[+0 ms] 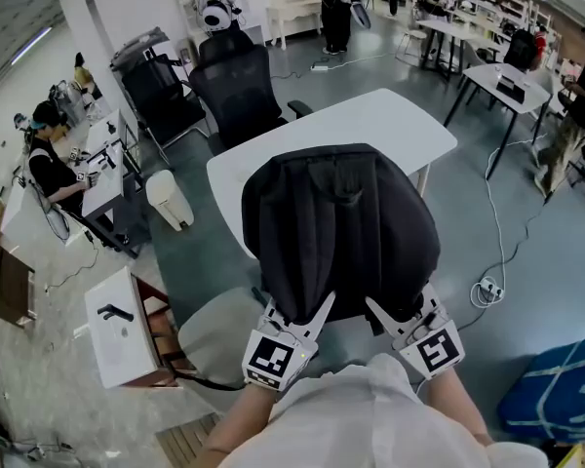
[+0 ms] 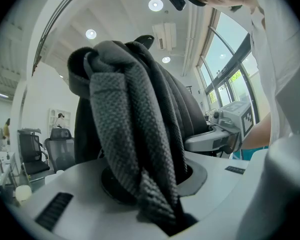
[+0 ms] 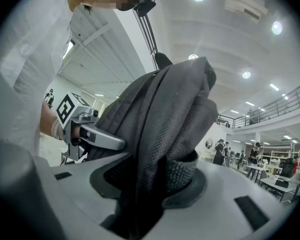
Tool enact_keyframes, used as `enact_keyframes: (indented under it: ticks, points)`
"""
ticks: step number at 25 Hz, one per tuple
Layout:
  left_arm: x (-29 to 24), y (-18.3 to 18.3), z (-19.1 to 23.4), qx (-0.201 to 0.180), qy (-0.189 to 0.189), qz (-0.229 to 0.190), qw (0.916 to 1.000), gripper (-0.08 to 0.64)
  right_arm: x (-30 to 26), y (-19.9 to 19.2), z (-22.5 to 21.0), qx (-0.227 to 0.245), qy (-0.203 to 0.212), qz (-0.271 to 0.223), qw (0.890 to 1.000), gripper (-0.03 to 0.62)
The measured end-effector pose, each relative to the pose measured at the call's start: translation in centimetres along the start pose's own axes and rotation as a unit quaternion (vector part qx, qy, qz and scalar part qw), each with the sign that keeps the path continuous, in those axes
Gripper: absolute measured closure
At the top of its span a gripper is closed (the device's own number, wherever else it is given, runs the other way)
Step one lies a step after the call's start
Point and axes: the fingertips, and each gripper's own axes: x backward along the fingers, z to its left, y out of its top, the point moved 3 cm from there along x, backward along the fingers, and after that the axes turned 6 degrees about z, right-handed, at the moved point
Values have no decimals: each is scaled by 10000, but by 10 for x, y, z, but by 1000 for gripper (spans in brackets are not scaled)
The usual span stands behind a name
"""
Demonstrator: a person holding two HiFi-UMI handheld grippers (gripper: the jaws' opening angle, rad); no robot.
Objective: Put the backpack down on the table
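**Counter**: white, with rounded corners, straight ahead of you. Its far half is bare. Its near half is covered from above by the bag.

**Backpack**: black, the task's one thing.
- Place: it is over the near part of the counter, between you and the bare far half, carried at its near end by both grippers.
- Contact: from the head view you cannot tell whether its underside already touches the top. It probably hangs just above it.
- Lie: the broad face is turned up toward you. The long axis runs away from your body toward the far edge of the counter, with the rounded end farthest from you and the gripped end nearest.

**Left gripper**: nearly closed, pinching a fold of woven strap that rises out from between the jaws.

**Right gripper**: jaws set wider but filled, clamped on a thicker bunch of grey fabric.

**Progress**
- Done: the bag is in your grip on both sides and is lined up over the counter.
- Left: lower it until the counter takes its weight, check that it sits without sliding off the near edge, then spread both grippers and draw them back. Neither gripper has let go.
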Motion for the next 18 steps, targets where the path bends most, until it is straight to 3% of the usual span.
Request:
enact_keyframes:
  ticks: [18]
  points:
    - [1,-3,19,44,-72,23,10000,445,-19,3,2,-115,-37,108,9999,403]
